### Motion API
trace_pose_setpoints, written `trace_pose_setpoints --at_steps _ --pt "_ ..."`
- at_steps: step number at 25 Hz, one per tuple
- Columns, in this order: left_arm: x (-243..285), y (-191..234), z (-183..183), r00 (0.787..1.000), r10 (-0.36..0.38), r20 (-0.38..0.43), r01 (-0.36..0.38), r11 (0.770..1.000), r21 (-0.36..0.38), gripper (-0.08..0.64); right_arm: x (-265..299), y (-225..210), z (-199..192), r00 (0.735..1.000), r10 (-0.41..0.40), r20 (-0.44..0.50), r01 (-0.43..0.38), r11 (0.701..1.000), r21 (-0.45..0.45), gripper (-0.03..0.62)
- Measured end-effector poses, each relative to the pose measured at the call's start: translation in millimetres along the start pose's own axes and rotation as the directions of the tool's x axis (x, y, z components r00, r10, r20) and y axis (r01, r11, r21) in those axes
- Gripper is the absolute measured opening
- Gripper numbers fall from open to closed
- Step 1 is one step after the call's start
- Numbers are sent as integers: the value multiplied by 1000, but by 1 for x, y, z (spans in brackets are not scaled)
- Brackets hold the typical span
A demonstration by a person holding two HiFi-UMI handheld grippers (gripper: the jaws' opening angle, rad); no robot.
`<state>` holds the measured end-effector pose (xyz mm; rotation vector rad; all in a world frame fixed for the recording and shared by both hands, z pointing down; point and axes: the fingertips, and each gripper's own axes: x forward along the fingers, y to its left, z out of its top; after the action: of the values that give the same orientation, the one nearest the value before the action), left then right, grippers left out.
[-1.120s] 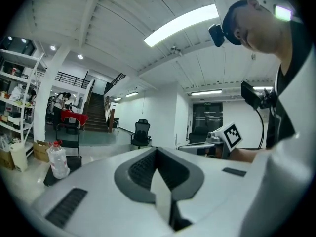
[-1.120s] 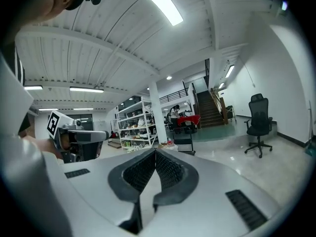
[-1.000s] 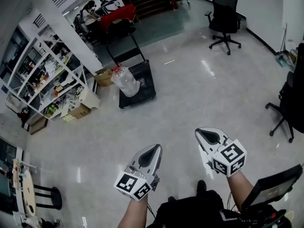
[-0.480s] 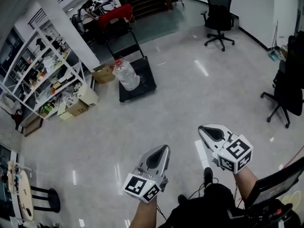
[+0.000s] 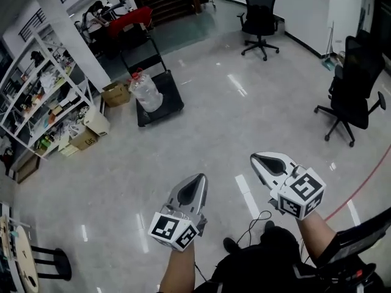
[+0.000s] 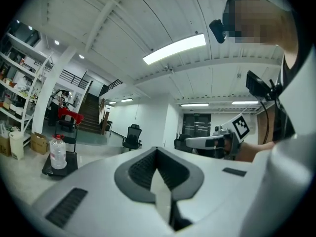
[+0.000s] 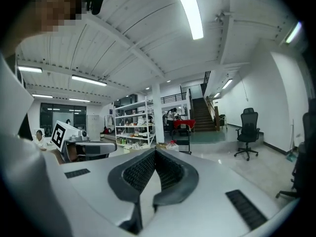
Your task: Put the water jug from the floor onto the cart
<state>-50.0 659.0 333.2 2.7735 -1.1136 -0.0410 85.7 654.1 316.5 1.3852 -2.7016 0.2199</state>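
Observation:
A clear water jug (image 5: 145,90) with a red cap stands upright on the black platform cart (image 5: 164,101) far across the grey floor. The left gripper view shows the jug (image 6: 58,152) on the cart (image 6: 68,167) in the distance. My left gripper (image 5: 200,179) and right gripper (image 5: 256,159) are held side by side in the near foreground, far from the cart. Both are shut, with nothing between the jaws. In the right gripper view the cart (image 7: 183,143) is small, behind the tip of the right gripper (image 7: 155,151).
Open shelving (image 5: 36,96) and cardboard boxes (image 5: 95,122) line the left side next to the cart. Office chairs stand at the back (image 5: 259,20) and at the right (image 5: 351,81). A cable (image 5: 256,220) lies by the person's feet. A stool (image 5: 43,264) stands at the bottom left.
In the head view the cart and jug have slid left and grown smaller. The right-hand chair has come further into view. Both grippers stay shut and level.

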Motion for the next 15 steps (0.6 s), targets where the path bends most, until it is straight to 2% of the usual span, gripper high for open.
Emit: trace_pose_setpoints --at_steps 9,15 --pt "-20 -54 19 997 81 12 -81 996 33 0 -58 -6 0 998 55 9 -55 998 0 3" --pt "5 -120 17 995 97 12 -97 993 64 0 -111 -44 7 997 64 31 -63 997 -33 3"
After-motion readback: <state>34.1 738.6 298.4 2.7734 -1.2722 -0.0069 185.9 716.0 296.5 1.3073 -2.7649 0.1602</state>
